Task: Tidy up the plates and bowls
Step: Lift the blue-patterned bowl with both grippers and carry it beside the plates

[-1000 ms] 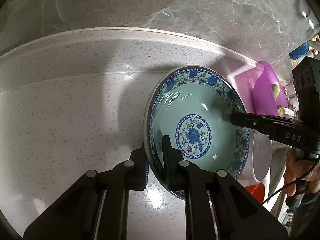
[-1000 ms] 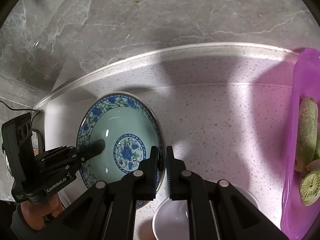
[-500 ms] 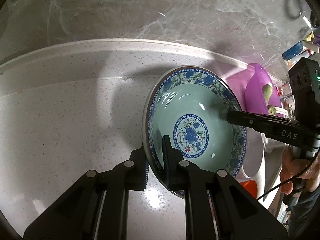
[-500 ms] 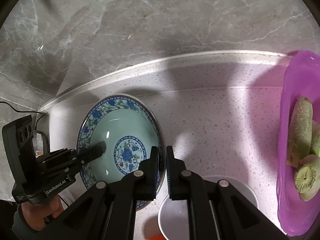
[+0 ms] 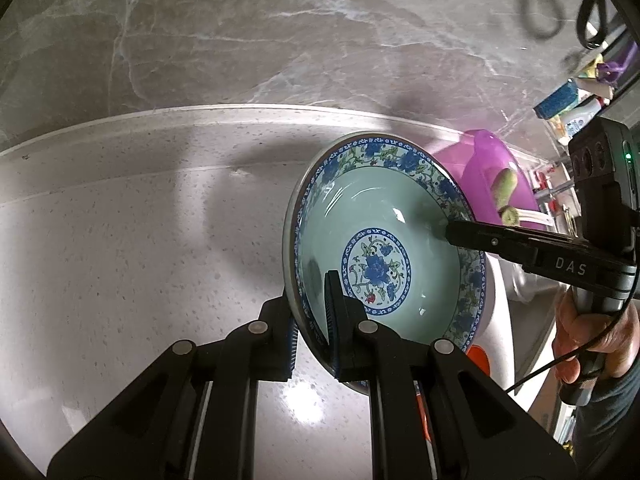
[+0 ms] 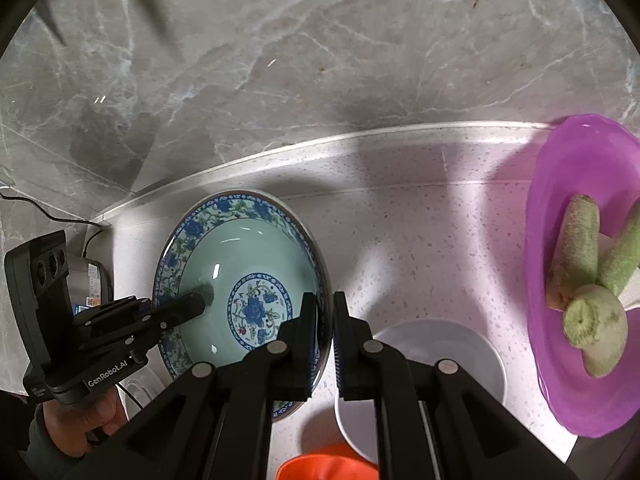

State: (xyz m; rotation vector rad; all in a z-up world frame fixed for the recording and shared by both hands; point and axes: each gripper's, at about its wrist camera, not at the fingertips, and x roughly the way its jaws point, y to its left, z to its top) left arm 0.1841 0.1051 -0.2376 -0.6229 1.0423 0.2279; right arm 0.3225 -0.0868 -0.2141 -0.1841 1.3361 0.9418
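Now bowl rim between left gripper, right gripper

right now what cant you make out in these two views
- Underside of the blue floral bowl: hidden by the bowl itself, both views.
- White bowl: partly behind the right gripper, right wrist view.
- Orange item: cut off by the bottom edge.
- Shelf clutter: blurred, too small, left wrist view.

Both grippers are matte black, with round silver screws on the linkage arms. The left gripper carries white "GenRobot.AI" lettering, the right gripper "DAS". Sleeves look dark, perhaps grey-green.
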